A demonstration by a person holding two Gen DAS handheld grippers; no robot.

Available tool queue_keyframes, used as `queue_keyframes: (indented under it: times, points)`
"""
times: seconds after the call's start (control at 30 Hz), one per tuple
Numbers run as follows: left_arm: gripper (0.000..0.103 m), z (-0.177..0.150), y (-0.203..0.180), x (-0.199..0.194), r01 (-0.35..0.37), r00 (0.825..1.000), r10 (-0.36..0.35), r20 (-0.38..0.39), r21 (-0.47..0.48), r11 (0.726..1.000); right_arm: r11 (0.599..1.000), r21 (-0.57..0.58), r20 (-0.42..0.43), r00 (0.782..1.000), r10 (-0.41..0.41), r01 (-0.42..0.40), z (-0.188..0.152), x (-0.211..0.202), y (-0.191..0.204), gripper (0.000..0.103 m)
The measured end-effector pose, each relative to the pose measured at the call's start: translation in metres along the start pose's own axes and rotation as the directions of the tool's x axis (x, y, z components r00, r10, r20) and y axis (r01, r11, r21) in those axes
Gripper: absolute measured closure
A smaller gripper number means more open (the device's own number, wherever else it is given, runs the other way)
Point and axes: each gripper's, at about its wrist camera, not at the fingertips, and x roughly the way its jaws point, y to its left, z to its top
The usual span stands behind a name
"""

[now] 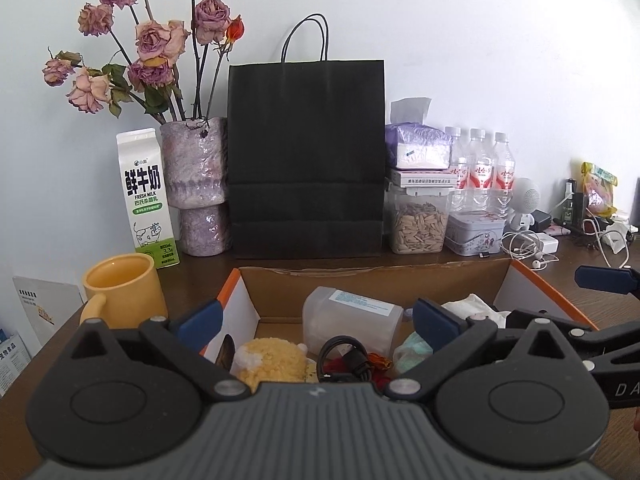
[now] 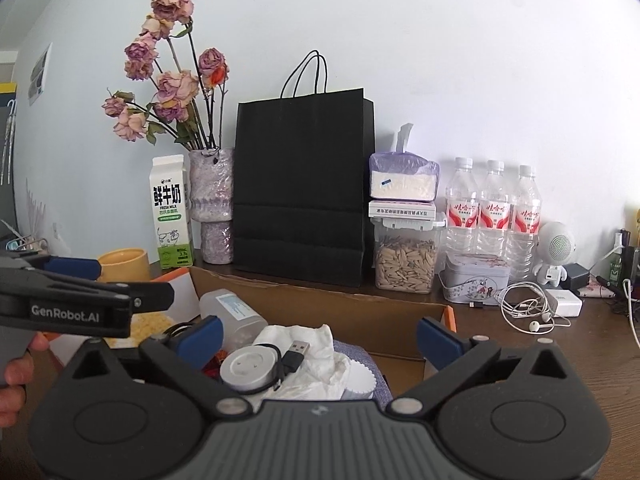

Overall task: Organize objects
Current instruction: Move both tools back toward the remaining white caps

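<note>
An open cardboard box [image 1: 372, 280] sits on the wooden desk, also in the right wrist view [image 2: 320, 300]. It holds a translucent plastic container [image 1: 352, 318] [image 2: 236, 314], a yellow fuzzy item [image 1: 272, 362], a black cable [image 1: 344, 358], white crumpled cloth [image 2: 320, 356] and a round silver charger with a USB cable [image 2: 250, 368]. My left gripper [image 1: 318, 320] is open and empty above the box's left half. My right gripper [image 2: 318, 334] is open and empty above the charger and the cloth.
Behind the box stand a black paper bag [image 1: 306, 160], a vase of dried roses [image 1: 196, 176], a milk carton [image 1: 146, 200] and a yellow mug [image 1: 124, 290]. At the right are a seed jar [image 2: 404, 264], a tin [image 2: 474, 282], three water bottles [image 2: 494, 208] and white earphones [image 2: 528, 312].
</note>
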Motion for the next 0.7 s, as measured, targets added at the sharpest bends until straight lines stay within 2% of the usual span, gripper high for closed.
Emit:
queue_keyframes:
  times: [0.37, 0.47, 0.7]
  points:
    - [0.000, -0.016, 0.010, -0.054, 0.020, 1.000, -0.020, 0.002, -0.012, 1.000, 0.998, -0.050, 0.007, 0.999, 0.041, -0.041, -0.012, -0.055, 0.022, 0.000]
    - [0.000, -0.022, 0.014, -0.067, 0.021, 1.000, -0.021, -0.018, -0.015, 1.000, 0.998, -0.049, 0.004, 0.999, 0.046, -0.045, -0.016, -0.069, 0.027, 0.000]
    - [0.000, -0.041, 0.026, -0.090, 0.006, 0.998, -0.007, -0.060, -0.030, 1.000, 0.996, -0.054, -0.054, 0.996, 0.069, -0.071, -0.032, -0.089, 0.040, 0.000]
